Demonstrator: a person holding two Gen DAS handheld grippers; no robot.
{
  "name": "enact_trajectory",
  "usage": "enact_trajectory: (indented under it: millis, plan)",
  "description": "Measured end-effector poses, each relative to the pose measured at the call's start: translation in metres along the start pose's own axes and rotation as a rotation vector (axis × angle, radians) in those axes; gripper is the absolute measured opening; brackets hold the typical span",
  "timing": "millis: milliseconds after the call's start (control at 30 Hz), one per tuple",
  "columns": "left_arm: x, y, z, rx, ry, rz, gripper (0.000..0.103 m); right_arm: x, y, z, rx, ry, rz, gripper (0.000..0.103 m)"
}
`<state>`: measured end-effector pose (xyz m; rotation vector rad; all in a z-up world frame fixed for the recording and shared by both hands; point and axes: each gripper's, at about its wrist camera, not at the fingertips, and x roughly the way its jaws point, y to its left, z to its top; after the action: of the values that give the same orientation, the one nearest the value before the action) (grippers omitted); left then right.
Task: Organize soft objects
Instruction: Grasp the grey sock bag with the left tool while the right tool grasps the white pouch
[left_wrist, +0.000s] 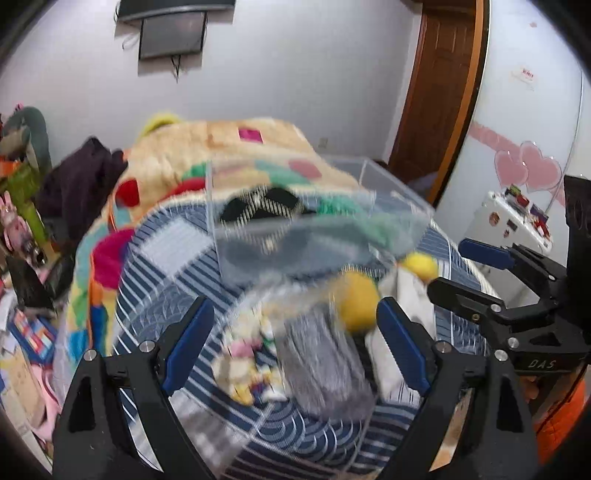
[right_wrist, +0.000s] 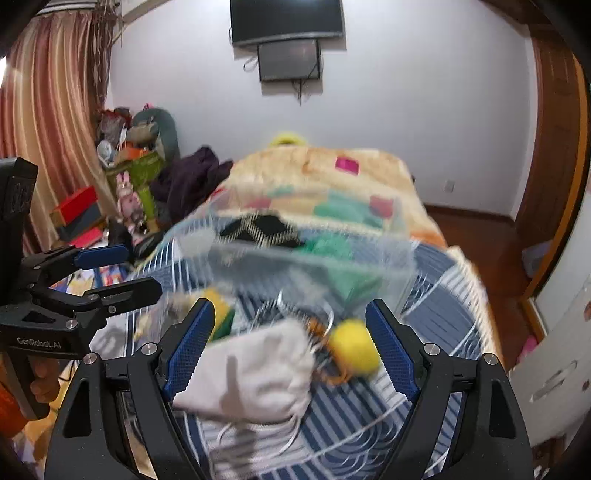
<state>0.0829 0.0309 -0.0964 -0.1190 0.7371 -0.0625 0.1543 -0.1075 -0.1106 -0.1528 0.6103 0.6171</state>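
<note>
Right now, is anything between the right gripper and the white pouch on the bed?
Nothing visible. The right gripper is open and the white pouch lies just ahead between its fingers, uncovered. The yellow ball sits beside the pouch, by the right finger, not in front. The frames are blurred.

Two markings can be read. In the right wrist view, pale lettering "GenRobot.AI" runs along the black body of the left gripper (right_wrist: 122, 271), at nine o'clock in the frame. In the left wrist view, faint raised letters that look like "DAS" sit on the black body of the right gripper (left_wrist: 465, 269), at about four o'clock. A white sticker (left_wrist: 523, 76) with red print clings to the wall at two o'clock in the left wrist view, its wording too small and blurred to make out. Small labels on the white box (left_wrist: 509, 218) at three o'clock are likewise illegible.
</note>
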Motion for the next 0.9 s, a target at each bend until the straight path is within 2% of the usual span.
enact_trajectory:
  millis: [167, 267, 467, 533, 567, 600, 633, 733, 800, 900]
  plan:
    - [0.012, -0.005, -0.019, 0.007, 0.029, 0.028, 0.090, 0.016, 0.008, -0.020, 0.001, 0.074, 0.028, 0.082]
    - [0.017, 0.000, -0.028, -0.035, 0.045, 0.006, 0.090, 0.028, 0.006, -0.031, 0.026, 0.124, 0.061, 0.082]
    - [0.026, 0.001, -0.038, -0.071, 0.067, -0.056, 0.070, 0.038, 0.004, -0.048, 0.044, 0.173, 0.086, 0.081]
    - [0.026, 0.000, -0.041, -0.073, 0.057, -0.059, 0.064, 0.037, 0.005, -0.049, 0.040, 0.169, 0.094, 0.063]
    - [0.024, -0.002, -0.041, -0.065, 0.049, -0.056, 0.058, 0.036, 0.006, -0.048, 0.035, 0.169, 0.094, 0.060]
    - [0.023, -0.004, -0.042, -0.057, 0.044, -0.056, 0.050, 0.034, 0.006, -0.049, 0.034, 0.161, 0.090, 0.052]
    - [0.021, -0.006, -0.042, -0.049, 0.042, -0.061, 0.048, 0.032, 0.005, -0.049, 0.036, 0.149, 0.083, 0.042]
    - [0.016, -0.010, -0.041, -0.029, 0.028, -0.058, 0.038, 0.024, -0.001, -0.050, 0.066, 0.119, 0.098, 0.026]
    - [0.010, -0.010, -0.040, -0.033, 0.021, -0.068, 0.032, 0.021, -0.004, -0.049, 0.074, 0.105, 0.098, 0.023]
    - [0.003, -0.006, -0.036, -0.037, 0.002, -0.076, 0.031, 0.014, -0.008, -0.049, 0.081, 0.078, 0.084, 0.021]
